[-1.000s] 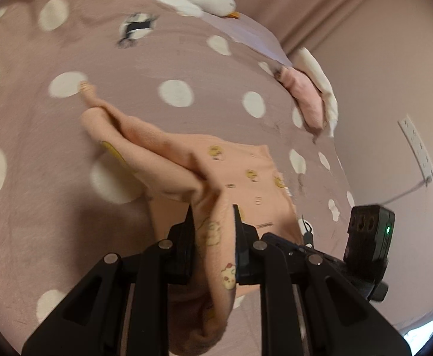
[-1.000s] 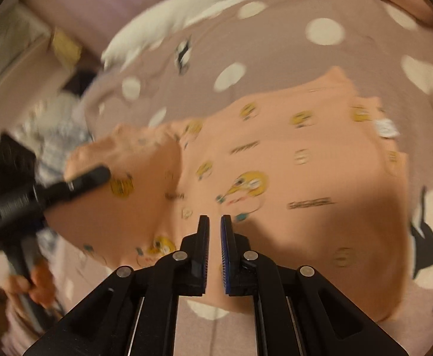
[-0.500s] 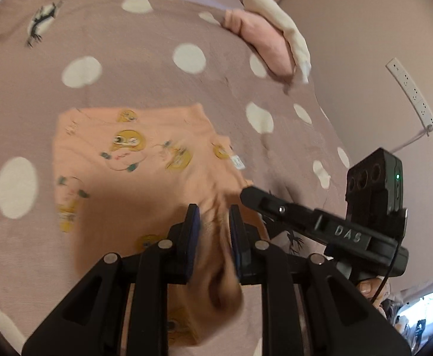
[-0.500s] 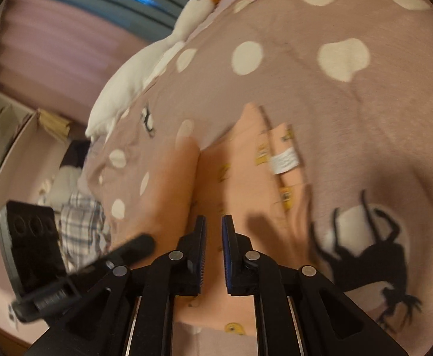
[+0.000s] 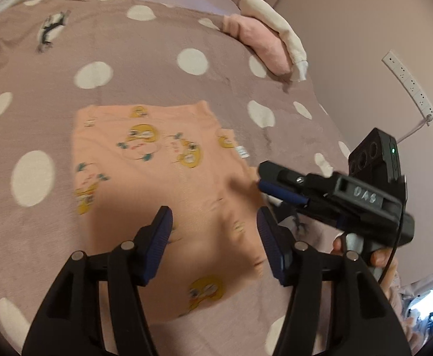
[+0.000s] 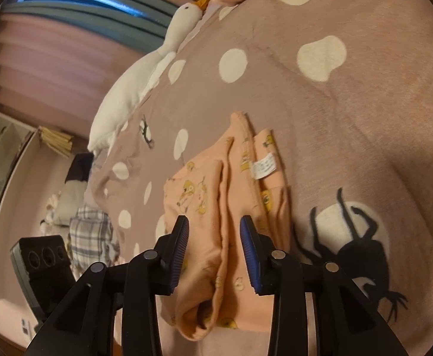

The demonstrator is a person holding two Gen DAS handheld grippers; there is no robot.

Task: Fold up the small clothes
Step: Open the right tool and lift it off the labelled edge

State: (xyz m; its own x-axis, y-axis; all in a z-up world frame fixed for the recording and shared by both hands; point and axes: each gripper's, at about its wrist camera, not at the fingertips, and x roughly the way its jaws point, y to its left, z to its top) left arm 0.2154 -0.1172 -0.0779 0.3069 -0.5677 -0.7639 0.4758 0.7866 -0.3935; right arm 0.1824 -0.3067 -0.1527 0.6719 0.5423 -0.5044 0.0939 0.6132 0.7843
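Between the wide-open, empty left tongs (image 5: 213, 237) lies the folded peach garment (image 5: 157, 184) on the bed's polka-dot blanket (image 5: 145, 47); right tongs (image 6: 213, 237), also parted and empty, straddle its raised fold ridge. Risk: closing there snags one layer and drags the fold open.

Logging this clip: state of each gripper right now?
Left gripper: jaws open, empty, above the peach garment.
Right gripper: jaws open, holding nothing, garment fold between them.
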